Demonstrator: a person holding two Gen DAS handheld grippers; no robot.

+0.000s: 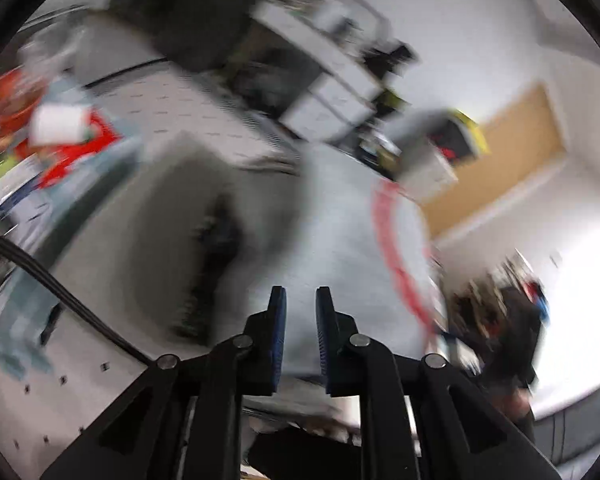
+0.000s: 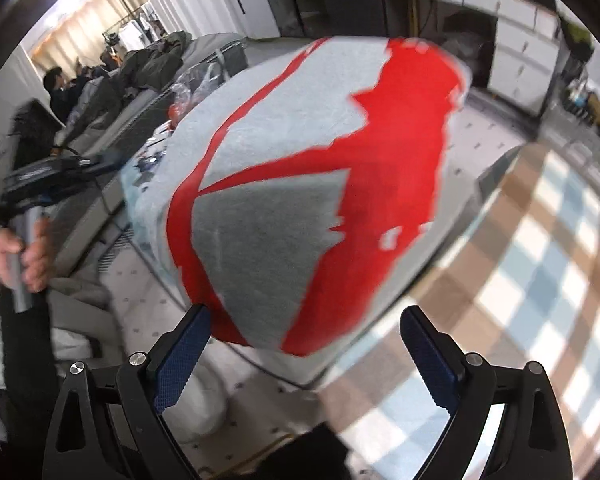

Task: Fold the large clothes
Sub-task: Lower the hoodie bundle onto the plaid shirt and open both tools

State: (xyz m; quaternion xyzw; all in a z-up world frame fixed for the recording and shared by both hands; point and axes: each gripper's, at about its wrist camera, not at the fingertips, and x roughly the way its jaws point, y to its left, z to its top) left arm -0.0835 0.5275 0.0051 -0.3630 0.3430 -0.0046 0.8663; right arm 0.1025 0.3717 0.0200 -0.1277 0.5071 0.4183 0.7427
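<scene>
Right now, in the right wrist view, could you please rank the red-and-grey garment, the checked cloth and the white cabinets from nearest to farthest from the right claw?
1. Red-and-grey garment: hanging just ahead of the right claw, centre.
2. Checked cloth: below, to the right.
3. White cabinets: far back, upper right.

Left wrist view: heavy motion smear across the whole scene, only the gripper fingers (image 1: 278, 332) sharp; blown-out glare at right edge. Right wrist view: brighter, even indoor light, mild blur on the cloth (image 2: 300, 184), warm backlit curtains (image 2: 88, 28) upper left, fisheye vignette in corners.
</scene>
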